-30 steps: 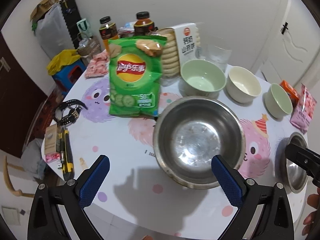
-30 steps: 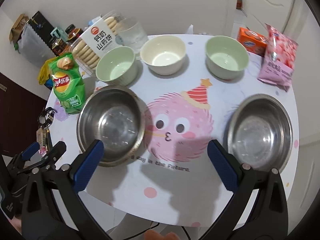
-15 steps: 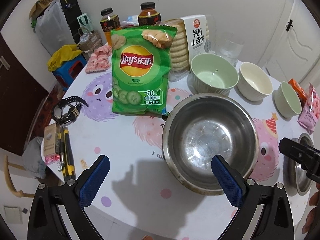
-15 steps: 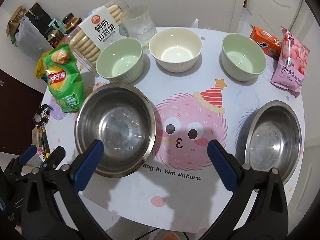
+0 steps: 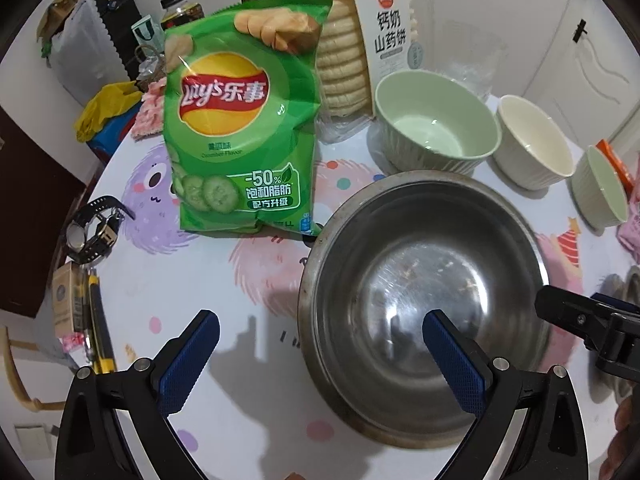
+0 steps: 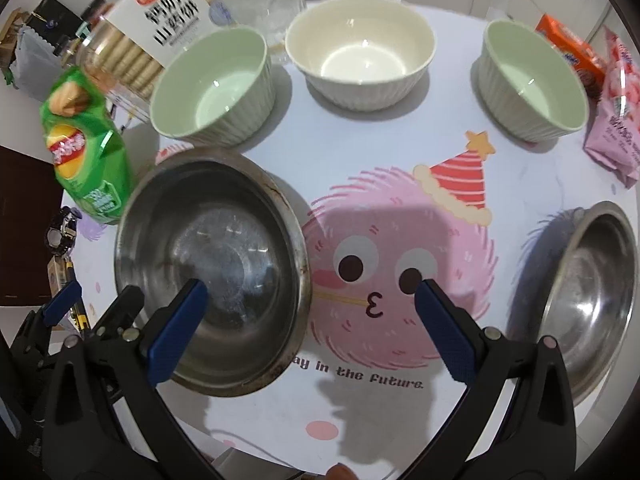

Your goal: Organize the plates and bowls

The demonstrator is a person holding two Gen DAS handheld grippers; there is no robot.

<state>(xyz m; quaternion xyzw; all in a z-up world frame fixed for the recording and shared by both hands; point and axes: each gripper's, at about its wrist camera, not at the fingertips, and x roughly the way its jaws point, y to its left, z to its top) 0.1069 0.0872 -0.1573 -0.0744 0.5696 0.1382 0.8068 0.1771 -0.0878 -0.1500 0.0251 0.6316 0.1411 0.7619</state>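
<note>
Both tongs have come in lower and closer to the desk (image 6: 280, 408) over the last second, and the bowls now fill much more of each view. The left tongs (image 5: 320, 354) gape wide, empty, one blue pad hanging over the near side of the large steel bowl (image 5: 424, 296), the other outside its rim. The right tongs (image 6: 310, 330) are equally spread and hold nothing, one pad above that same bowl, the other over the pink cartoon print. The second steel bowl (image 6: 580, 292) sits well apart at the right edge. Along the back stand a green bowl (image 6: 212, 84), a cream bowl (image 6: 360, 52) and another green bowl (image 6: 532, 84). Nothing is stacked yet; I'd guess the large steel bowl gets grabbed first.
</note>
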